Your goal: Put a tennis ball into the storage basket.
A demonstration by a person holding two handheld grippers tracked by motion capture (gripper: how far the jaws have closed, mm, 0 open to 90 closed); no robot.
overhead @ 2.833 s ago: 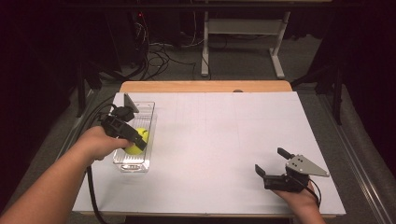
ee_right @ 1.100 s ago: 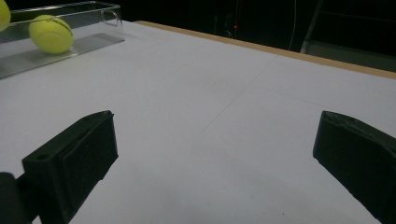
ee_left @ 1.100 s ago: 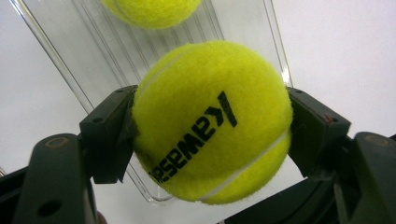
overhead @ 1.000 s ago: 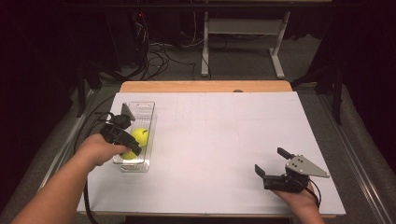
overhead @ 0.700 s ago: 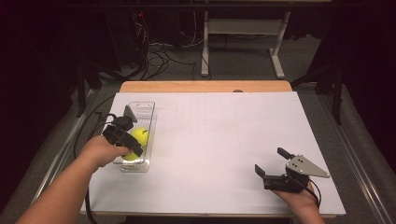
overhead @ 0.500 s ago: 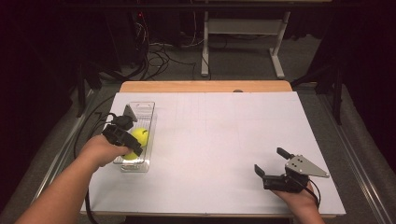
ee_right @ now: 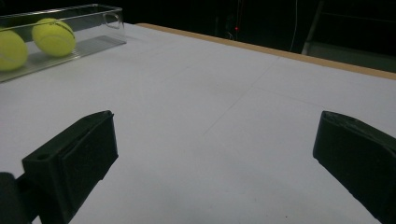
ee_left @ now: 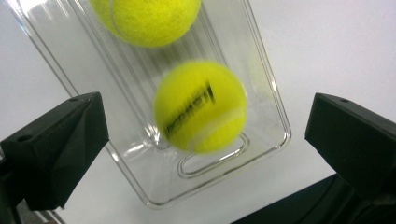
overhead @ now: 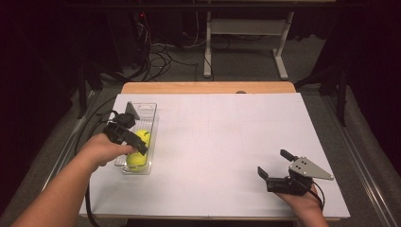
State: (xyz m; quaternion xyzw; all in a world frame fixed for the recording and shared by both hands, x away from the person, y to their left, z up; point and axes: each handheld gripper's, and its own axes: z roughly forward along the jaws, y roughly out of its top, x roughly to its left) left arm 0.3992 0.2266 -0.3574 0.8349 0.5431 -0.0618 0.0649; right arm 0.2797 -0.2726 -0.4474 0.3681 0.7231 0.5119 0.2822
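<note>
white table (overhead: 222, 142) | floor cables (overhead: 161, 56) | metal stand (overhead: 246, 42)

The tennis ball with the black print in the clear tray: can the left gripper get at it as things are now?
Probably yes. The left gripper hangs right over the printed ball with its jaws wide apart, and the clear tray is open on top. Only the tray walls close beside the ball could crowd the jaws.

From my remote seat this looks like a lab or test room. I see a wooden table (overhead: 208, 88) covered with a plain white sheet (overhead: 227, 142), grey carpet (overhead: 246, 71) beyond it, a tangle of black cables (overhead: 156, 54) on the floor, and the white metal frame of another bench (overhead: 243, 35) against a dark, unlit background.
</note>
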